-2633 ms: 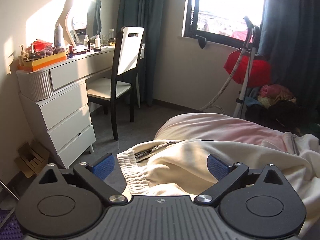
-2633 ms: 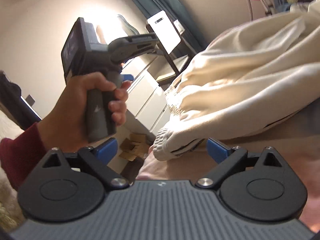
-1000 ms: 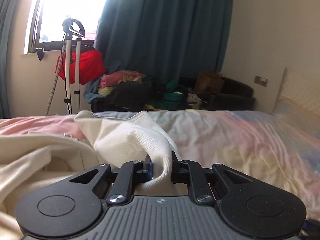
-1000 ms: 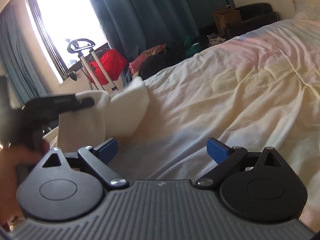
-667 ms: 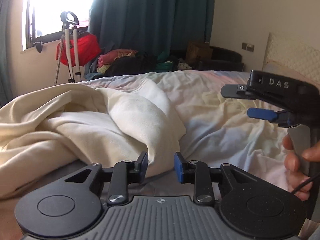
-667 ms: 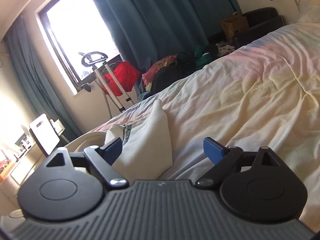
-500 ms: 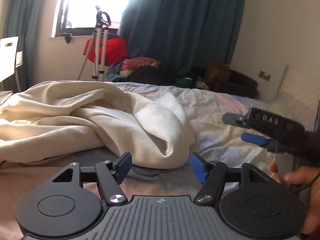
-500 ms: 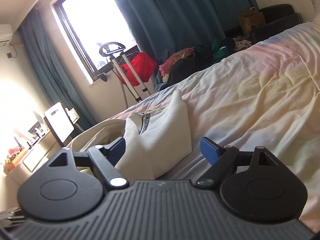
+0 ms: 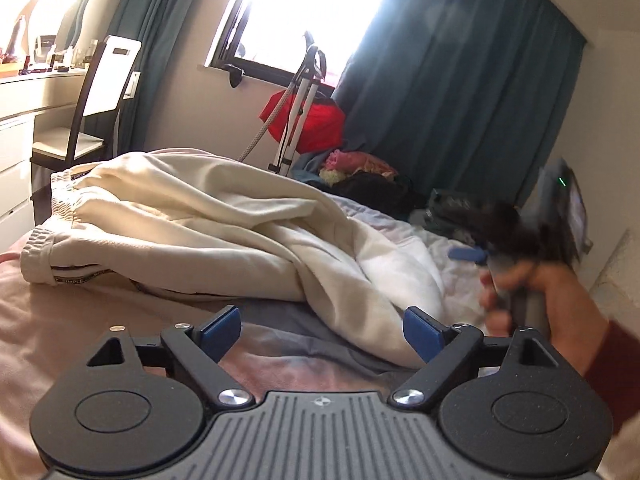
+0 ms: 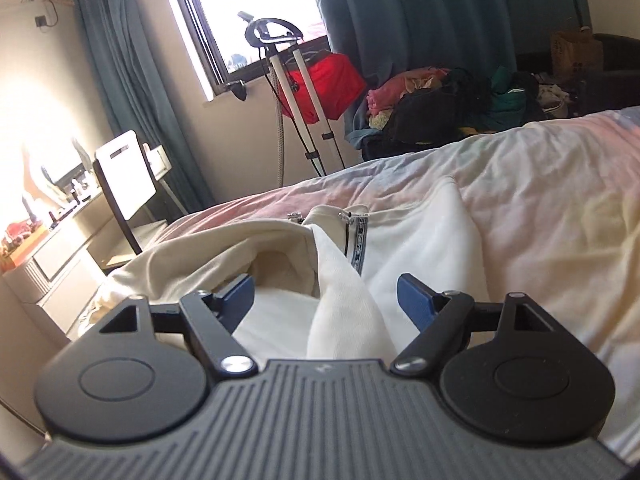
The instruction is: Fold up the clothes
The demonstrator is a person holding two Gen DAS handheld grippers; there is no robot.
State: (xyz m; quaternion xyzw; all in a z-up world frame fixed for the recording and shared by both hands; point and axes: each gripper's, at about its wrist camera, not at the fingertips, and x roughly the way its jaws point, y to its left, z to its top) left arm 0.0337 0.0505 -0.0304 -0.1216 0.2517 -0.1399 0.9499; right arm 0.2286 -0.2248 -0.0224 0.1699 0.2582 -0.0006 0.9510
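Cream sweatpants (image 9: 224, 224) lie rumpled across the bed (image 9: 80, 320), with the elastic waistband (image 9: 44, 240) at the left. My left gripper (image 9: 320, 330) is low in front of them and its jaws are opening. A lower fold of the cloth reaches in near the right pad, and neither pad presses it. In the right wrist view, my right gripper (image 10: 326, 298) is over the sweatpants (image 10: 420, 248) near a patterned band and drawstring tips. Its jaws are closing with a cream fold between them, and the pads stand clear of the cloth. A person's hand (image 9: 532, 292) holds that gripper, blurred.
The pastel bed sheet (image 10: 540, 200) stretches to the right. A white-backed chair (image 9: 108, 80) and a dresser (image 9: 16, 120) stand at the left. A garment steamer (image 9: 300, 112) with red cloth stands under the window. Piled clothes (image 10: 440, 104) lie against the teal curtains (image 9: 460, 100).
My left gripper let go of the cream fold, opened wide and drew back. My right gripper swung left over the sweatpants, whose fold now lies between its jaws.
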